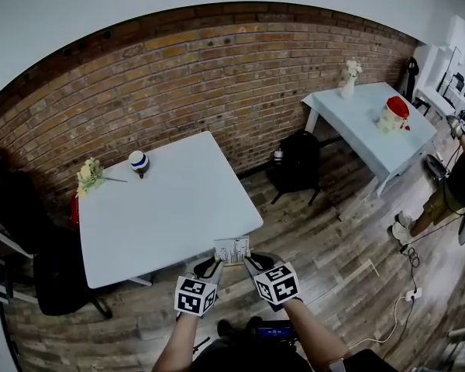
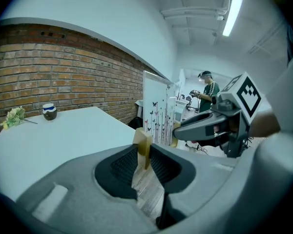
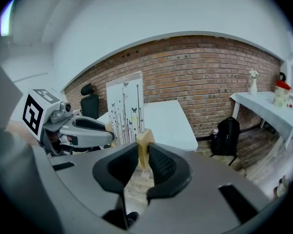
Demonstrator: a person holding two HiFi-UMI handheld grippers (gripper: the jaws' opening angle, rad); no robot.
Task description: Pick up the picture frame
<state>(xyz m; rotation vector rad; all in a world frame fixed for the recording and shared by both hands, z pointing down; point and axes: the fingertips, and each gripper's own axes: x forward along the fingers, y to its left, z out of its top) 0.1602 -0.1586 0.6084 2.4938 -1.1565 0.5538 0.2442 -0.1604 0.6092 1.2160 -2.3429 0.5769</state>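
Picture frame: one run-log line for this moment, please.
picture frame: upright, in air beside white table | left hand-held gripper: shut on frame's wooden edge | right hand-held gripper: shut on opposite edge

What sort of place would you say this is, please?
Probably an office or lab workroom rather than a home: a plain white table and a second table by a brick wall, a black office chair, and a power strip with cables on the wooden floor.

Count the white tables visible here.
2. The near table stands centre-left by the brick wall; the far table stands upper right by the same wall. Others may be out of frame.
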